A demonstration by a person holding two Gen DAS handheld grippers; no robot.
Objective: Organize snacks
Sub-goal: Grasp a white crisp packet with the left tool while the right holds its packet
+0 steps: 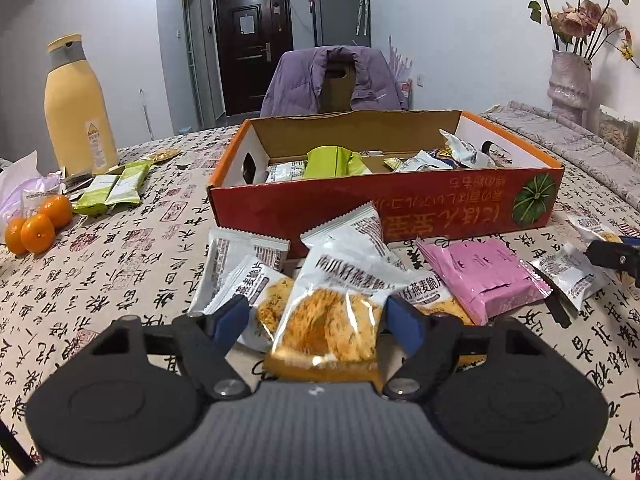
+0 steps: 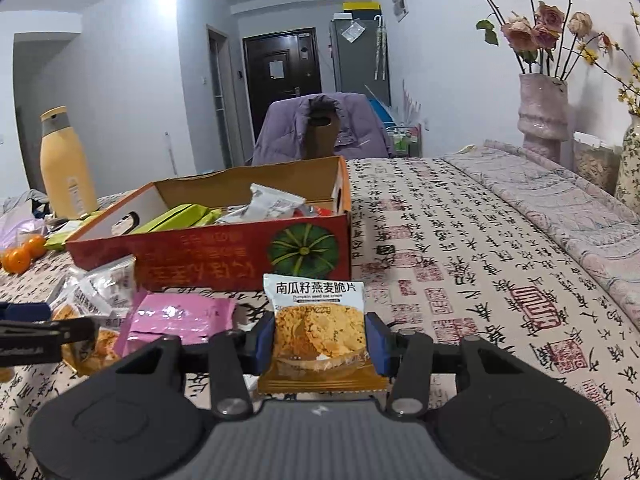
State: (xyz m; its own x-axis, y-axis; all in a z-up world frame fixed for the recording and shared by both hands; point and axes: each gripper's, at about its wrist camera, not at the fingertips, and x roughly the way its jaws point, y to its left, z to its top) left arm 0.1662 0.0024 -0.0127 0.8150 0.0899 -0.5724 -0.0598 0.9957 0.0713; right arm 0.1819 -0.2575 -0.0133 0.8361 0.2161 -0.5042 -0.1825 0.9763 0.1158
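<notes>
An open red cardboard box (image 1: 384, 204) (image 2: 208, 252) holds green and white snack packets. In front of it lies a heap of white oat-crisp packets and a pink packet (image 1: 484, 276) (image 2: 180, 316). My left gripper (image 1: 316, 312) is low over the heap with its jaws apart around the top crisp packet (image 1: 332, 320). The right pad is at the packet's edge and the left pad stands clear of it, so the gripper is open. My right gripper (image 2: 320, 340) is shut on another crisp packet (image 2: 320, 320), held upright to the right of the heap.
A yellow bottle (image 1: 76, 108), small oranges (image 1: 36, 228) and green packets (image 1: 112, 192) sit at the left. More white packets (image 1: 568, 272) lie right of the pink one. A flower vase (image 2: 544, 116) stands at the far right, and a chair with a purple jacket (image 1: 332, 80) behind the table.
</notes>
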